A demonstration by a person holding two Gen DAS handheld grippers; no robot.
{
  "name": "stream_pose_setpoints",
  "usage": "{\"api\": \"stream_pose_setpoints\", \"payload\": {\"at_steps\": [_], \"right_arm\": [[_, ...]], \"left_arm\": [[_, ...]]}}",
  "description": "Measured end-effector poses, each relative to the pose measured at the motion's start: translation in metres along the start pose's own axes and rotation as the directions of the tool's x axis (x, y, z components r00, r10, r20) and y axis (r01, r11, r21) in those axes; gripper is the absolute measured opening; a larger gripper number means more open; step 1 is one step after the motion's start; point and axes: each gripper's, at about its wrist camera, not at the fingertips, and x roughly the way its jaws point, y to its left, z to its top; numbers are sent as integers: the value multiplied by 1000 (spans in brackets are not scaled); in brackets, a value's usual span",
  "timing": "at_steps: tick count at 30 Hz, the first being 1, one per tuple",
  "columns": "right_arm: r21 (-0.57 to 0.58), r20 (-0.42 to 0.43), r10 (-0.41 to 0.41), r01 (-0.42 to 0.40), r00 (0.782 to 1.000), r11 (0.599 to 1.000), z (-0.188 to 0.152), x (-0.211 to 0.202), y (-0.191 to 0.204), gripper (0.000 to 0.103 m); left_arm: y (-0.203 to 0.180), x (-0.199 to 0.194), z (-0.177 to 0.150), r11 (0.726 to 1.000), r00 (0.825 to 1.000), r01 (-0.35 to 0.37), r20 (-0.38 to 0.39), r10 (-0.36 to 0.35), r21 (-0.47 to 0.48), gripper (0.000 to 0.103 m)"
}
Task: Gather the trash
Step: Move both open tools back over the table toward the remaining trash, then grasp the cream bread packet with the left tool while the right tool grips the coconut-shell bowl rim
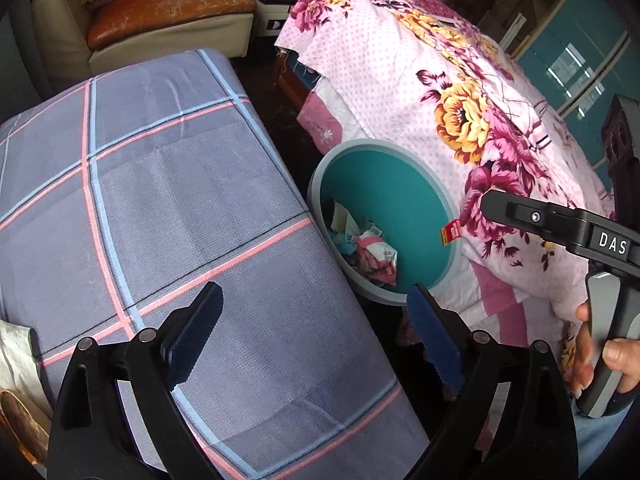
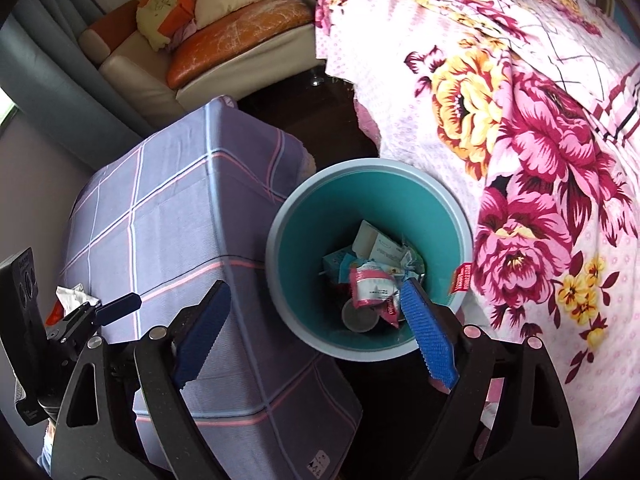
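A teal bin with a grey rim (image 2: 280,216) stands on the dark floor between the plaid-covered table and the floral bed. Several wrappers and cartons lie inside it, among them a pink-and-white wrapper (image 2: 372,286). My right gripper (image 2: 316,292) is open and empty, held above the bin's near rim. In the left wrist view the bin (image 1: 320,184) sits ahead to the right with the wrappers (image 1: 374,254) inside. My left gripper (image 1: 316,296) is open and empty over the table edge. The right gripper (image 1: 560,220) shows at the right of that view. A crumpled white paper (image 2: 74,296) lies on the table beside the left gripper (image 2: 116,306).
A table under a grey-blue plaid cloth (image 1: 160,200) fills the left. A bed with a pink floral quilt (image 2: 540,140) rises on the right, close to the bin. A cream sofa with orange cushions (image 2: 224,40) stands at the back. White paper (image 1: 12,348) lies at the table's left edge.
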Motion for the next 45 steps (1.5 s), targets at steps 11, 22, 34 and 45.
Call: {"api": "stream_pose_setpoints", "payload": {"at_steps": [11,22,34,45], "right_arm": [[-97,-19,14,-16,1000,995,-20,-11,67,83],[-221,-78,53,-69,996,973,-51,-4,151,83],[-385,-203,59,-135,977,913,-94,35,257,83],[-500,-272,39,-175,962,848,-128,73,327,83]], "left_arm": [[50,-49,-36,997,998,-13,55,17,-72,94],[125,-115,-89,981,989,-82,107,101,-173,94],[230,-185,-170,914,948,-234,133,290,-331,94],[312,-184,-233,847,956,-237,41,291,-477,94]]}}
